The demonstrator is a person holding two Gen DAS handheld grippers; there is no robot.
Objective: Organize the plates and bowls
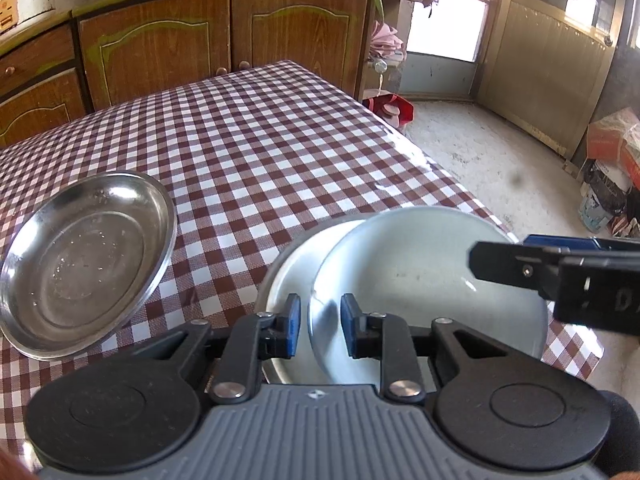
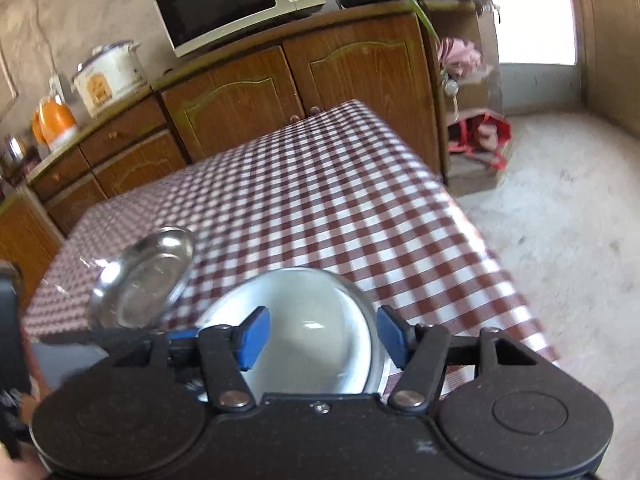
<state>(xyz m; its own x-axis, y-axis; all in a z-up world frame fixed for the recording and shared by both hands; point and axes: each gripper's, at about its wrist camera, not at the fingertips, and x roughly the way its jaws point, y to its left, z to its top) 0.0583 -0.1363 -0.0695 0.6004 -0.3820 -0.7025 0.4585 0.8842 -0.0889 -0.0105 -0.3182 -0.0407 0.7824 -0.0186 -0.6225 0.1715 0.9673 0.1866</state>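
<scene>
Lying at the left of the checked worktop (image 1: 256, 152) is a steel plate (image 1: 82, 264), tilted, its far edge raised. Just right of it sits a white bowl (image 1: 424, 280) nested crookedly in a steel dish (image 1: 280, 268), both near the worktop's front right edge. The left gripper (image 1: 320, 330) has its blue pads drawn close together at the bowl's near rim; whether they pinch that rim I cannot tell. From the right, the right gripper (image 1: 500, 268) reaches over the bowl's far side; in its own view its pads (image 2: 252, 336) stand wide apart above the bowl (image 2: 304, 332), touching nothing. Wooden cupboards (image 1: 224, 36) stand behind the worktop.
</scene>
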